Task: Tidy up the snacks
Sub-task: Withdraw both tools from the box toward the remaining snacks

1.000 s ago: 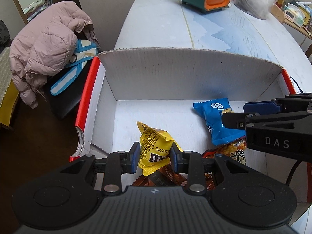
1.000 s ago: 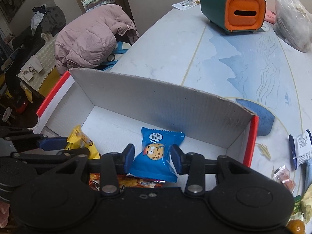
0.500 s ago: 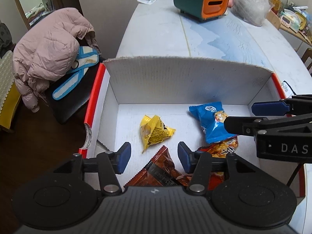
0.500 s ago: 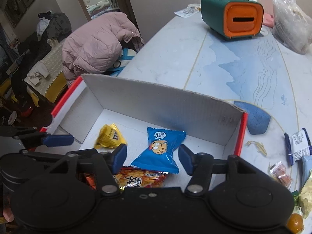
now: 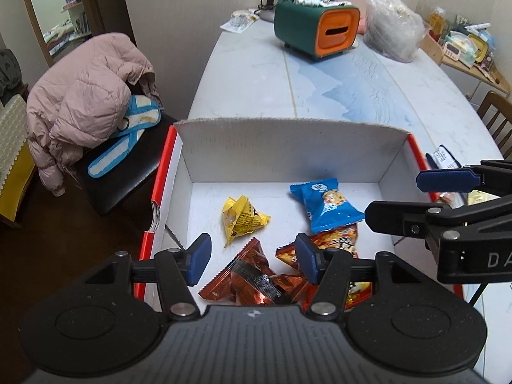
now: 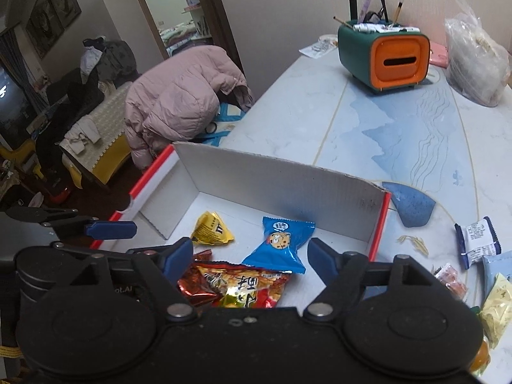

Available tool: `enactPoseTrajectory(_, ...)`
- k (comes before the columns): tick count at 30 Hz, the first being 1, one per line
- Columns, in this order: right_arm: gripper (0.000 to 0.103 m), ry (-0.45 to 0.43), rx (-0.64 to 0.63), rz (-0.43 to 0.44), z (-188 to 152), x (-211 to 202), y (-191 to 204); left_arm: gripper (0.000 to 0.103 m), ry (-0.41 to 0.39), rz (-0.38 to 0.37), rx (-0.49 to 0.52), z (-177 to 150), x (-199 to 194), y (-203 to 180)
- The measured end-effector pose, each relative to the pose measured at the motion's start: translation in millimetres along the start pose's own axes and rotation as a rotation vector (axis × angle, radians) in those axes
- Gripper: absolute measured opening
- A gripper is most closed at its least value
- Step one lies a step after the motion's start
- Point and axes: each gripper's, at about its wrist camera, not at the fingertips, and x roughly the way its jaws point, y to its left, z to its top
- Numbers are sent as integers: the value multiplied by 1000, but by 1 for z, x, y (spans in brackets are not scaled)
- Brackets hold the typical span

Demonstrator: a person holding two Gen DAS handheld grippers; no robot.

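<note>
A white cardboard box with red rims sits at the table's near edge. On its floor lie a yellow candy packet, a blue cookie packet, a red-orange snack bag and a dark orange wrapper. My left gripper hangs above the box, jaws opening, nothing between them. My right gripper hovers over the blue packet, jaws opening, pads clear of it. It also shows from the side as the right gripper.
More snack packets lie on the table right of the box. A green and orange holder and a plastic bag stand at the far end. A chair with a pink jacket is left of the table.
Both grippers let go of their packets, opened and rose. The yellow packet and the blue packet now lie on the box floor.
</note>
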Motion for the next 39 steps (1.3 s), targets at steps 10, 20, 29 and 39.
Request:
enactPoseTrajectory(10,88,-64,-24,46,-15,-45,5,66,-71,-49,5,-11,-38,-14)
enactPoseTrajectory(20,99,-138,-15,45,-38,-92,-7,73,-129,-99,33,-26,-70,-39)
enactPoseTrajectory(29,101,-175,-9,-1,-63,-128,-40,83,-143,-196,43,-35,-77,-73)
enactPoseTrajectory(39,101,-141,39,-90,-103,-154,-110,87,-129,-225,45,-47,-63,-125)
